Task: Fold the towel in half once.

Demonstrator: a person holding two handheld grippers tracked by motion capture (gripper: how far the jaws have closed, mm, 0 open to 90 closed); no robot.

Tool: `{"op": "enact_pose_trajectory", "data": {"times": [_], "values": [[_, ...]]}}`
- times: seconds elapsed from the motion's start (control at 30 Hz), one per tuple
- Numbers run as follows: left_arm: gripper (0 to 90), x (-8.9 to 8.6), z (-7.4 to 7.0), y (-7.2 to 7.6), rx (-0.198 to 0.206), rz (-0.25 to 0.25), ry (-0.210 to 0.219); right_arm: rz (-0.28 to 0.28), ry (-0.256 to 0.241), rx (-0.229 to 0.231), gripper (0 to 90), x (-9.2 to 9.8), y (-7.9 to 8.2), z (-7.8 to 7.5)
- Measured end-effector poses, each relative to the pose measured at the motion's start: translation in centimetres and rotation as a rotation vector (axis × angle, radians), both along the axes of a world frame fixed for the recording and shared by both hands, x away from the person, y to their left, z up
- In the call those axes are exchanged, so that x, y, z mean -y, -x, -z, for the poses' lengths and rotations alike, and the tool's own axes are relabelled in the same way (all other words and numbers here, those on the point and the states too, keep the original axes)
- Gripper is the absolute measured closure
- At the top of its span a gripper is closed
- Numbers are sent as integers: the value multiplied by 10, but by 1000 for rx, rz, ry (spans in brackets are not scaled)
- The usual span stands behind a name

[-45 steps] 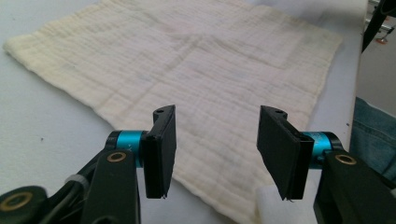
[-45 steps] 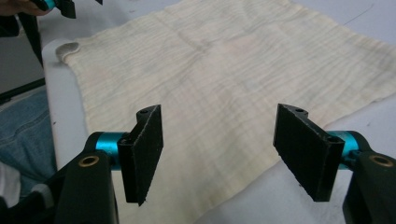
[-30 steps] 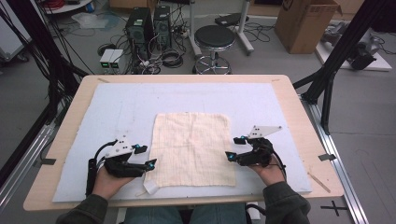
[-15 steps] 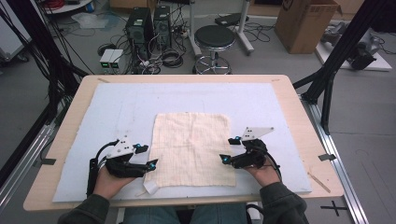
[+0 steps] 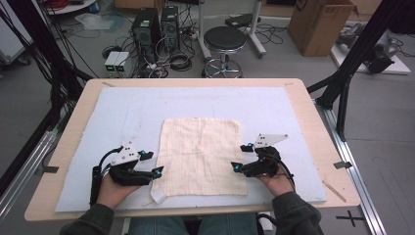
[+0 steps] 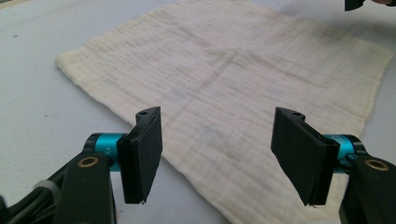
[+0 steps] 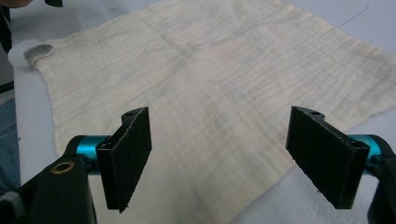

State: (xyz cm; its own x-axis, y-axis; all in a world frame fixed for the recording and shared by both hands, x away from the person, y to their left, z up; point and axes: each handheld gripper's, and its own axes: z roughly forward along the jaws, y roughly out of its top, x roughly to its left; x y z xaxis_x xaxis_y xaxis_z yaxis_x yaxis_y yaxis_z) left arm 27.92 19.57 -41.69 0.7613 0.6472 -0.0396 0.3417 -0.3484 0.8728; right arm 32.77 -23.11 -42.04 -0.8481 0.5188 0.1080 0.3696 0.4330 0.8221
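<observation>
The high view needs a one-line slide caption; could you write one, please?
Open left tongs and right tongs flank a flat cream cloth on the blue-matted table.

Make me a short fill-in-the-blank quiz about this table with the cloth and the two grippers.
1. The cream cloth lies spread ____ on the pale blue mat.
2. The left gripper and the right gripper both have their fingers ____, holding nothing.
3. The white tag sticks out at the cloth corner nearest the ____ gripper.
4. Beyond the table's far edge stands a round black ____ on the floor.

Missing words: flat; open; left; stool
</observation>
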Motion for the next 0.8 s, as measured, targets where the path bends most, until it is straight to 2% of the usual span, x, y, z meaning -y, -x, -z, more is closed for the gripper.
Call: {"op": "enact_pose_trajectory", "data": {"times": [0.07,0.33,0.53,0.6,0.7,0.8], "values": [[344,-1,0,-2,-6,-4,-8,3,5,-3,217,1,-3,0],[365,-7,-2,-14,-42,-39,10,17,14,-2,217,6,-16,-8],[368,-8,-10,-37,-58,-67,25,46,-2,-13,219,9,-39,-17],[372,-6,-12,-46,-69,-67,12,52,1,-14,219,9,-46,-19],[410,-3,-16,-57,-80,-61,16,62,11,-19,222,9,-56,-24],[409,0,-21,-69,-102,-63,21,78,12,-27,222,10,-67,-28]]}}
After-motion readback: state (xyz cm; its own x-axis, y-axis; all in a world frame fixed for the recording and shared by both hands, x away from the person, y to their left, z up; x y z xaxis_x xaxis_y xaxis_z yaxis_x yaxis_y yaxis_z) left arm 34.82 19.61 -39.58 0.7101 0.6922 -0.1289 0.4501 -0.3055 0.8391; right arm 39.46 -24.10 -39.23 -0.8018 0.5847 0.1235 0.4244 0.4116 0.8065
